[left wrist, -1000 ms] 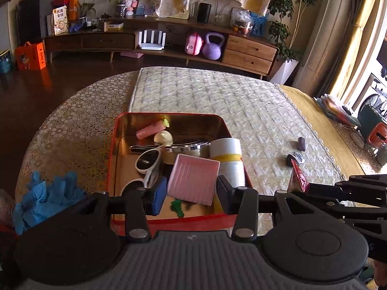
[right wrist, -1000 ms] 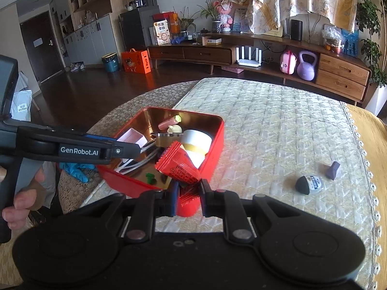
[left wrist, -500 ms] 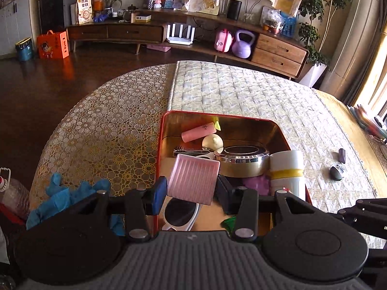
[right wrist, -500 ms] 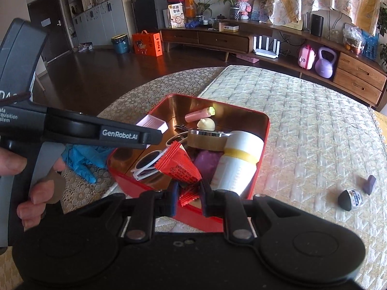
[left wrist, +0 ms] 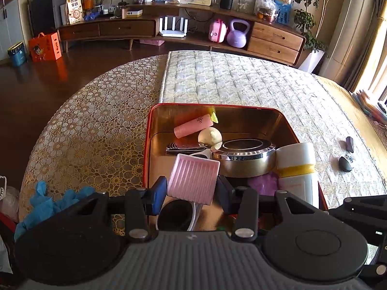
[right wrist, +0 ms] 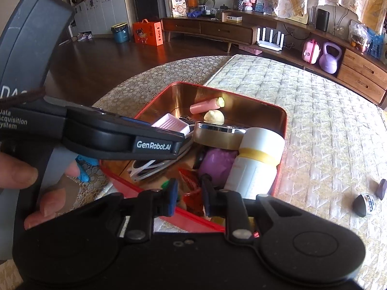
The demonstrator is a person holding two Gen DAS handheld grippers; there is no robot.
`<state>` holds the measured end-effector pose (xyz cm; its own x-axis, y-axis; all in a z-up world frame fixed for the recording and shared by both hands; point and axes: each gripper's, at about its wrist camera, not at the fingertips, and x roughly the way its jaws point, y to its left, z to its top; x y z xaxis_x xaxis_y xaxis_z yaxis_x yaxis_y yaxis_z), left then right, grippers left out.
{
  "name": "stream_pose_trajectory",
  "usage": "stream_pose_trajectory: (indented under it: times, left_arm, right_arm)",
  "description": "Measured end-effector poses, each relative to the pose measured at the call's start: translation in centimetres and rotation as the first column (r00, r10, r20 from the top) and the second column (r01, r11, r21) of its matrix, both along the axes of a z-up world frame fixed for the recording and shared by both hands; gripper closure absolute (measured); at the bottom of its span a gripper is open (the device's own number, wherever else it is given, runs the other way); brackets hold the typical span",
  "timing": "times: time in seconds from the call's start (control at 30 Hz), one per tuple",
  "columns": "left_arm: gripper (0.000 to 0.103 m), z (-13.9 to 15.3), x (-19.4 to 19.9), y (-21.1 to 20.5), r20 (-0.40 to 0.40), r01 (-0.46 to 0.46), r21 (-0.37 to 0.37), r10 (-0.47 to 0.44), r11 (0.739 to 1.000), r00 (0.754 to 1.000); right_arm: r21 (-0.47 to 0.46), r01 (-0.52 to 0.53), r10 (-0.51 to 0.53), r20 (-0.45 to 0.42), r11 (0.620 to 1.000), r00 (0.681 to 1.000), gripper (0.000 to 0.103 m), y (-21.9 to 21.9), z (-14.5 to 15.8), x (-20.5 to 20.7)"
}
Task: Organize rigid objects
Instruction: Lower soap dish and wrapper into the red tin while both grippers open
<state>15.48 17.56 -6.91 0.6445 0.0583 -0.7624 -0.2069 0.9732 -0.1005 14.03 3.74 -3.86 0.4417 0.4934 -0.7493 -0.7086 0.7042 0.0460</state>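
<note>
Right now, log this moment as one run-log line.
left gripper: shut on pink dish | right gripper: open over red packet | both above red tin

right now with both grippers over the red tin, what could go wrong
The left gripper holds the pink ridged dish only by its lower edges, tilted; it could slip onto the sunglasses below. The red tin is crowded, so dropping the dish may knock the white bottle leaning at the rim. The right gripper sits open beside the red wrapper and close to the left tool; they could collide.
</note>
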Motion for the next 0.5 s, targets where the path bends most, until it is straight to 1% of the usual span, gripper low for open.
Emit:
stream_pose_trajectory:
  times: [0.27,0.5]
  left_arm:
    - [0.059,-0.8,0.0,-0.8,-0.028,0.028,-0.008,-0.028,1.000,0.999]
    - [0.059,-0.9,-0.5,-1.4,-0.043,0.028,0.004,-0.028,1.000,0.999]
  right_arm:
    - [0.030,0.014,-0.014,-0.003,0.999,1.000,0.080,-0.8,0.5,-0.4]
    - [0.059,0.022,-0.021,-0.015,0.998,1.000,0.078,-1.7,1.0,-0.6]
